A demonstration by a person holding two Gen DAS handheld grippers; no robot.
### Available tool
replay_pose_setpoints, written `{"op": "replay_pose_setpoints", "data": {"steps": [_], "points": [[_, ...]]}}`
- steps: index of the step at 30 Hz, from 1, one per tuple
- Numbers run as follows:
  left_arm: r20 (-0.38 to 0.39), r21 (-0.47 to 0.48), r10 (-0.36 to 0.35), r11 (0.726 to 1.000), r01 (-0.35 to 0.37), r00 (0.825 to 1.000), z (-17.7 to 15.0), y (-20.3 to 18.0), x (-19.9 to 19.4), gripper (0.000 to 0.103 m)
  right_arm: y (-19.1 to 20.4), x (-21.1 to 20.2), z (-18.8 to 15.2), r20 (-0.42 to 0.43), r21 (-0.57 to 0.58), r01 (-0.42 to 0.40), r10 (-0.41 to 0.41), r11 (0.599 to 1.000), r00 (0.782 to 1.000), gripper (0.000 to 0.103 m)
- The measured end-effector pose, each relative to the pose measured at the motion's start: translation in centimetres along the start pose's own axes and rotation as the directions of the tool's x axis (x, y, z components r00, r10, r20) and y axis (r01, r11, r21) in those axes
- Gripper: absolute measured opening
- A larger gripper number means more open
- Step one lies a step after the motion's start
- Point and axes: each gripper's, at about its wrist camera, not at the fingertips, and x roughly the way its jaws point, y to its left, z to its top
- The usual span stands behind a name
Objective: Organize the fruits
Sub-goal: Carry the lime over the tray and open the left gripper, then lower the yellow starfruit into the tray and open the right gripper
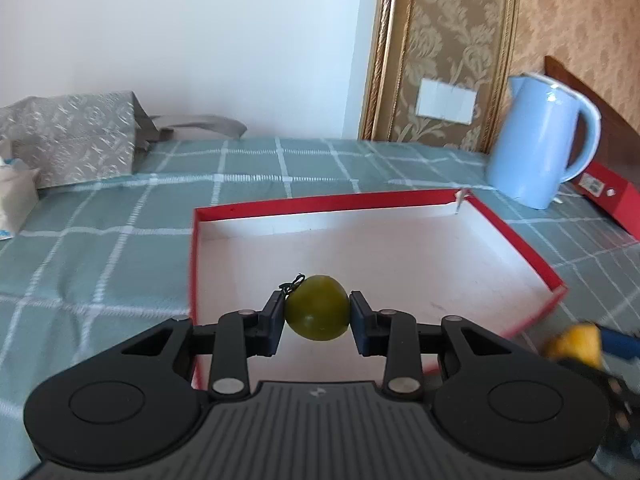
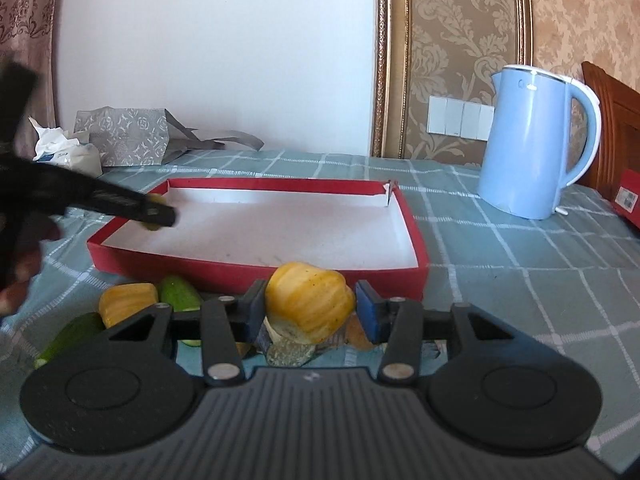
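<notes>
Your left gripper (image 1: 318, 310) pinches a green fruit (image 1: 317, 307) between its blue pads, one pad on each side of it, its dark stem poking up at 11 o'clock. The fruit hangs over the near half of the red box (image 1: 516, 236), above its bare white floor. From your right camera this gripper (image 2: 160, 213) comes in blurred from 9 o'clock, its tip over the box's left rim with a bit of green showing between its fingers.

Your right gripper (image 2: 310, 308) has its pads against the sides of a yellow fruit (image 2: 310, 306), so the jaws are clamped on it. It sits just outside the box's near wall (image 2: 256, 270), at 6 o'clock of the box. In the left view it is a yellow blur (image 1: 572, 346) at 4 o'clock.

On the cloth (image 2: 520, 280) at 8 o'clock of the held yellow fruit lie another yellow piece (image 2: 126, 304) and two cucumbers, one (image 2: 180, 298) just beside that piece, the other (image 2: 68, 338) nearer the left edge. More scraps lie under the right jaws; you cannot tell what they are.

The kettle (image 2: 536, 144) stands at 2 o'clock of the box, a grey bag (image 2: 124, 138) at 11 o'clock.
</notes>
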Motion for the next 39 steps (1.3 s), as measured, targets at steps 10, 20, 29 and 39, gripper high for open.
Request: {"op": "replay_pose_setpoints", "data": {"steps": [10, 20, 29, 39], "points": [[-0.008, 0.046, 0.091, 0.995, -0.09, 0.996, 0.8, -0.5, 4.0, 0.04, -0.3, 0.7, -0.4, -0.024, 0.001, -0.015, 0.015, 1.0, 1.0, 0.045], [0.16, 0.039, 0.148, 0.987, -0.156, 0.976, 0.7, 0.1, -0.8, 0.087, -0.7, 0.7, -0.2, -0.016, 0.02, -0.017, 0.017, 1.0, 1.0, 0.045], [0.184, -0.091, 0.141, 0.988, -0.126, 0.973, -5.3, 2.9, -8.3, 0.087, -0.7, 0.6, -0.4, -0.014, 0.026, -0.009, 0.009, 1.0, 1.0, 0.045], [0.09, -0.189, 0.111, 0.978, -0.092, 0.99, -8.8, 5.6, -9.3, 0.087, 0.1, 0.3, -0.3, 0.002, 0.011, -0.018, 0.018, 1.0, 1.0, 0.045]]}}
